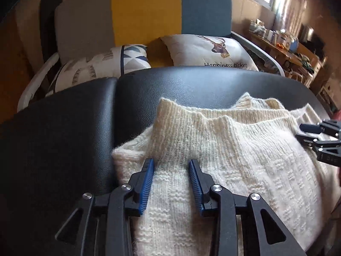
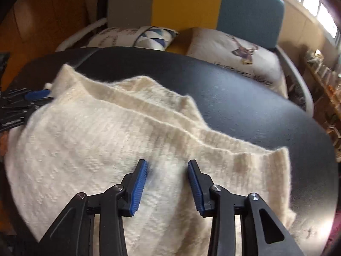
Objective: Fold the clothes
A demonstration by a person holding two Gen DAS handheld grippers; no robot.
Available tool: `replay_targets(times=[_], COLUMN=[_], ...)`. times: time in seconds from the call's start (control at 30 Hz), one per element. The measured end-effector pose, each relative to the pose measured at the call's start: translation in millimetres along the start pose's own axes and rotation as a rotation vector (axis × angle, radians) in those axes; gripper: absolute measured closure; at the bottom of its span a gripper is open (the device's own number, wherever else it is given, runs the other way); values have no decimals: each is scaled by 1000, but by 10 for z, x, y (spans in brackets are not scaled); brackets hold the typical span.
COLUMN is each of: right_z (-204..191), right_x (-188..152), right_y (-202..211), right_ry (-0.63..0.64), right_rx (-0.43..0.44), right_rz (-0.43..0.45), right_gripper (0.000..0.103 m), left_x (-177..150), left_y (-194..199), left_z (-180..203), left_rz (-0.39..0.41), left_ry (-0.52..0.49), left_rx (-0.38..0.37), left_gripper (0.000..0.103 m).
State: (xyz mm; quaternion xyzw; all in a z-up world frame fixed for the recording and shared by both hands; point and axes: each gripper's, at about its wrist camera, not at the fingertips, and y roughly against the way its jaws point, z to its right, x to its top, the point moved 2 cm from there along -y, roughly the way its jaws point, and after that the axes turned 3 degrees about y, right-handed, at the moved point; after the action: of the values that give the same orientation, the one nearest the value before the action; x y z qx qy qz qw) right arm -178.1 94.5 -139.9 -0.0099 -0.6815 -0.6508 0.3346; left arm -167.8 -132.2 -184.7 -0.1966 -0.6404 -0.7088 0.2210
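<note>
On a black padded bench (image 1: 64,128), a cream knitted sweater (image 1: 234,160) lies folded in layers, its ribbed edges stacked toward the far side. Both pairs of tongs hover over the knit with their blue-padded fingers spread apart, gripping nothing: the left tongs (image 1: 171,163) over the sweater's left portion, the right tongs (image 2: 167,164) near its right edge. Each pair shows at the margin of the other's view, the right tongs (image 1: 319,140) beside the sweater's far right corner. Behind the bench stands a sofa (image 1: 147,12) upholstered in grey, yellow and teal panels, carrying a geometric-print cushion (image 1: 102,66) and a stag-print cushion (image 1: 208,51) lettered "Happiness ticket".
</note>
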Motion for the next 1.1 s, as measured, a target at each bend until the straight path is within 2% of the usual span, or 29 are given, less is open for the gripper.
replay_targets(times=[0.07, 0.13, 0.23, 0.3, 0.4, 0.47, 0.53, 0.6, 0.67, 0.7, 0.8, 1.0, 1.1], right_z=[127, 254, 217, 262, 524, 806, 1115, 1391, 1566, 1650, 1840, 1855, 1747], right_x=[-34, -68, -81, -154, -428, -685, -1003, -1367, -1673, -1803, -2041, -2064, -1969], right_y=[-31, -61, 48, 260, 690, 946, 1136, 1296, 1351, 1345, 1234, 868, 711], right_ry=[-64, -128, -107, -145, -240, -288, -357, -428, -474, -496, -591, -619, -570], right_rx=[29, 57, 71, 171, 389, 473, 541, 592, 598, 592, 683, 882, 978], right_rz=[-2, -4, 11, 53, 132, 145, 130, 117, 91, 79, 89, 74, 26], right_gripper=[62, 62, 62, 62, 62, 61, 60, 60, 60, 60, 60, 60, 60], left_x=[-38, -110, -189, -257, -359, -404, -413, -411, -402, -391, -378, -374, -371], left_y=[25, 75, 182, 275, 450, 625, 814, 924, 993, 994, 916, 678, 497], left_z=[-31, -5, 64, 93, 84, 107, 221, 492, 824, 1056, 1664, 2786, 2993], left_rz=[-2, -7, -27, -30, -7, 25, 69, 88, 98, 97, 68, -16, -63], left_ry=[45, 43, 28, 24, 41, 59, 64, 21, -39, -88, -205, -411, -444], left_rx=[-12, -13, -5, 5, 17, -1, -65, -149, -236, -276, -357, -482, -479], left_gripper=[69, 69, 69, 69, 69, 69, 69, 67, 65, 65, 65, 65, 65])
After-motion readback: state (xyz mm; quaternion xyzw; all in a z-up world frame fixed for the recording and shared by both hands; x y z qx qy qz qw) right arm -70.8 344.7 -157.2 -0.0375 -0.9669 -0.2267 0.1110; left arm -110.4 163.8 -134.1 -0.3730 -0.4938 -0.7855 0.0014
